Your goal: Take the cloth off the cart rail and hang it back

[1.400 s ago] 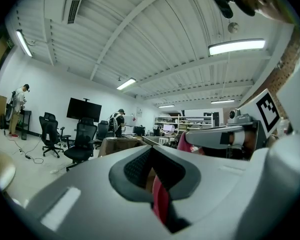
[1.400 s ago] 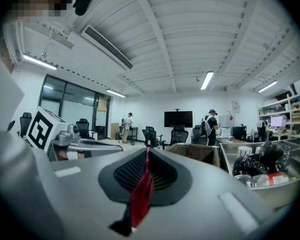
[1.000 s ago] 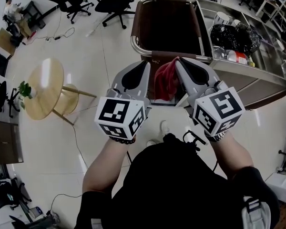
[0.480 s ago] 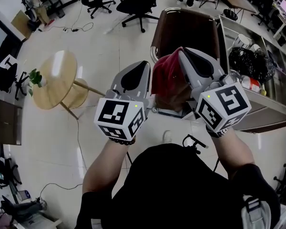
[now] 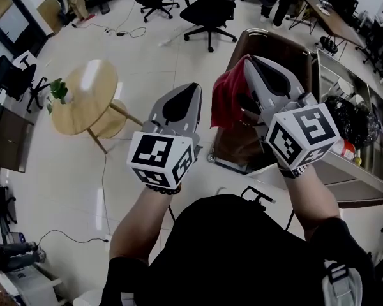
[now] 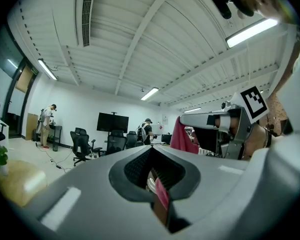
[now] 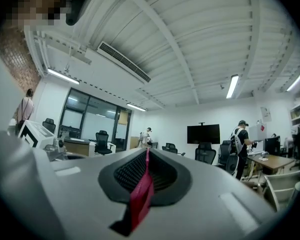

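Note:
The red cloth (image 5: 226,101) hangs in the air from my right gripper (image 5: 247,60), which is shut on its upper edge. A red strip of the cloth (image 7: 140,196) shows pinched in the slit of the right gripper (image 7: 146,152). My left gripper (image 5: 186,87) is raised beside it on the left with its jaws together, and nothing hangs from its tip. From the left gripper view, the cloth (image 6: 183,136) droops below the right gripper (image 6: 185,119), apart from the left gripper (image 6: 152,149). The cart's brown bag (image 5: 271,46) lies behind the cloth; its rail is mostly hidden.
A steel cart shelf with black bags (image 5: 354,116) stands at the right. A round wooden table (image 5: 83,97) with a small plant (image 5: 59,90) is at the left. Office chairs (image 5: 210,5) and floor cables lie beyond. People stand far off (image 7: 240,139).
Both grippers have risen and moved forward together. The right one has carried the red cloth up, so it now hangs higher in front of the brown bag. The left jaws stay together.

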